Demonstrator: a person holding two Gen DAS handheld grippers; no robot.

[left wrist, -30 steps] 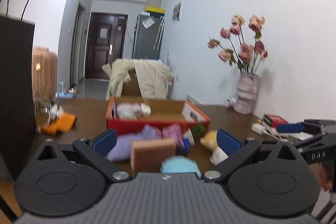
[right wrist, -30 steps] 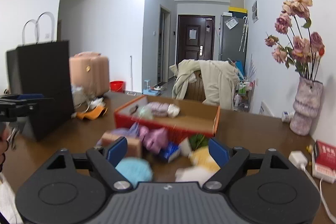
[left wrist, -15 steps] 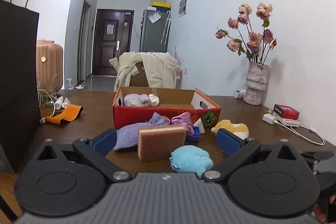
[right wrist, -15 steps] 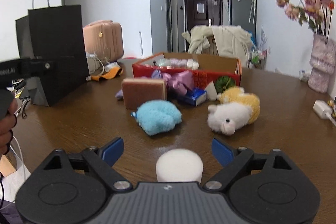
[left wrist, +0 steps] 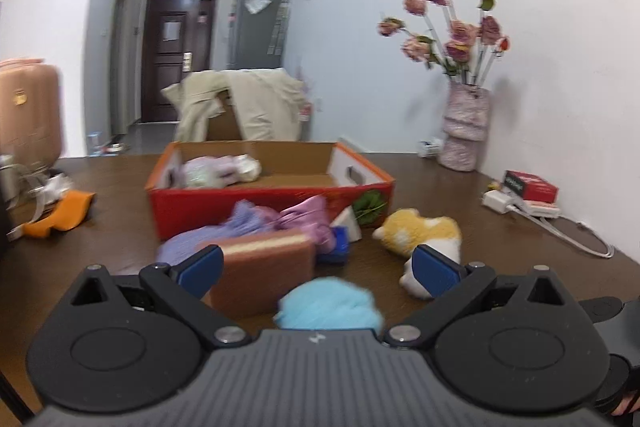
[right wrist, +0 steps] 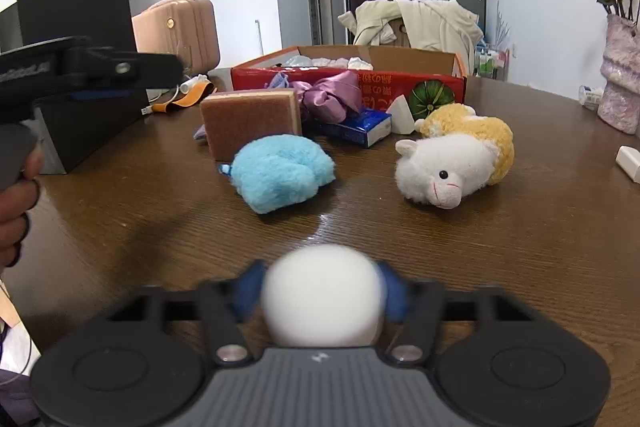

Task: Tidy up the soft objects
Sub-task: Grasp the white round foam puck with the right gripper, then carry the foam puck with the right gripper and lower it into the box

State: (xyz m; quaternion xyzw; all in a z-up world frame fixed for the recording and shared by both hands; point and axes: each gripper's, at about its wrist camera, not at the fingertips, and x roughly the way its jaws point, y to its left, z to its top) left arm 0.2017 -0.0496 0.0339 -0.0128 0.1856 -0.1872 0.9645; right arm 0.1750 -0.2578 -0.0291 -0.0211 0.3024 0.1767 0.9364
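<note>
Right gripper (right wrist: 322,297) has just been closing, clamped on the white ball (right wrist: 322,301); the squashy ball could pop toward twelve o'clock. Left gripper (left wrist: 318,269) gapes

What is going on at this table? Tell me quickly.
A person is tidying soft things into the red box with two hand-held grippers. The right gripper has just been closing its fingers around a white ball, low over the table. The left gripper is open and empty, pointed at the sponge and blue puff. A plush toy and purple cloths lie outside the box.
</note>
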